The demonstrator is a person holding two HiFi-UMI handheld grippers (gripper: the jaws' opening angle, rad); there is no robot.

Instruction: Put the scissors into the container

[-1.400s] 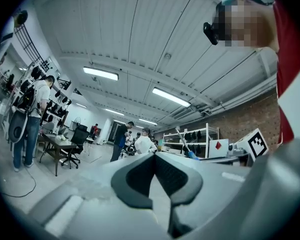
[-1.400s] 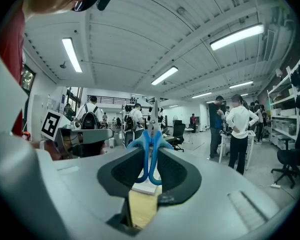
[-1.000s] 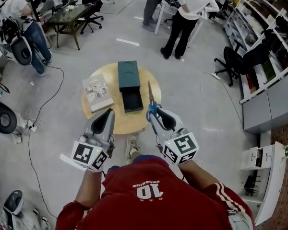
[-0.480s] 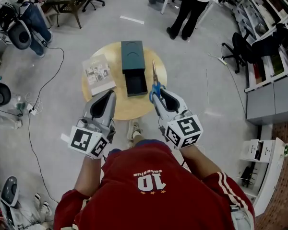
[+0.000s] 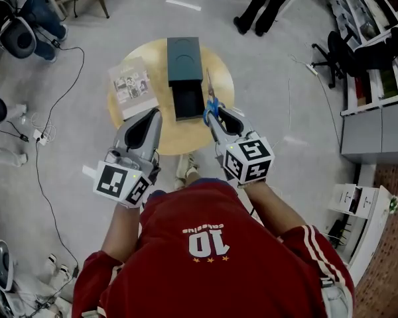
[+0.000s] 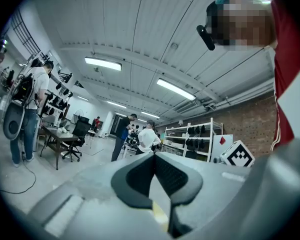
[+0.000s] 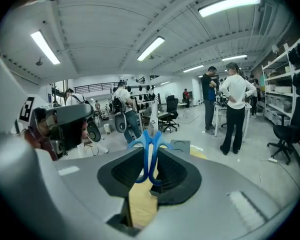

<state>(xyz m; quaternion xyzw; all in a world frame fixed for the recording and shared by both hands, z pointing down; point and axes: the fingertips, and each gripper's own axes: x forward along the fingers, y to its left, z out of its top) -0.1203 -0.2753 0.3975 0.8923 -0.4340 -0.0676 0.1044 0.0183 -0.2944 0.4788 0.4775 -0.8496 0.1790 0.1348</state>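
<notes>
Both grippers out front, side by side
Left gripper (image 5: 151,118) jaws together, nothing between – right gripper (image 5: 217,115) clamped on scissors (image 5: 209,99) handles, blades pointing forward.

A round table (image 5: 182,143) carries container (image 5: 185,71) and booklet (image 5: 132,88).

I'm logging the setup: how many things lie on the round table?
2 on the table: a booklet at its left and the container at its middle. The scissors are off it, held in the right gripper. Nothing seems hidden.
</notes>
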